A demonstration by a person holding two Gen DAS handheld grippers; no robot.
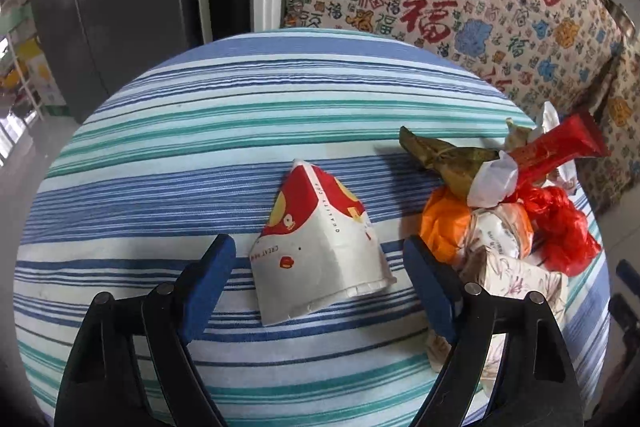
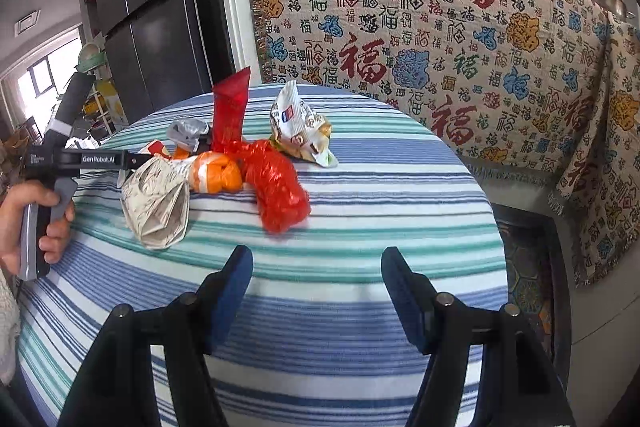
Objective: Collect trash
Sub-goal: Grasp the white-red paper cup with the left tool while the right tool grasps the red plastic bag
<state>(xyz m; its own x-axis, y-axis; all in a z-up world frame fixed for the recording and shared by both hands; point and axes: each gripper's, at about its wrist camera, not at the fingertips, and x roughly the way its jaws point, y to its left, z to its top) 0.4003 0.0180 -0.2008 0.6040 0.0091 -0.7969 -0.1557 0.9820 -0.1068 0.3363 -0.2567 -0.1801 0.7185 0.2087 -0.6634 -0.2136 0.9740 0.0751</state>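
Bright daylight enters from a window point(image 2: 44, 75) at left; soft shadows, sharp centre, strong fisheye bending, dark vignetted corners.

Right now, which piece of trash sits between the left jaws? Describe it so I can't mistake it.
On the striped tablecloth, look left of the trash pile. The flattened paper cup lies alone between the open jaws of the left gripper. It is white with red and yellow print, flat, and apart from the crumpled bags and wrappers.
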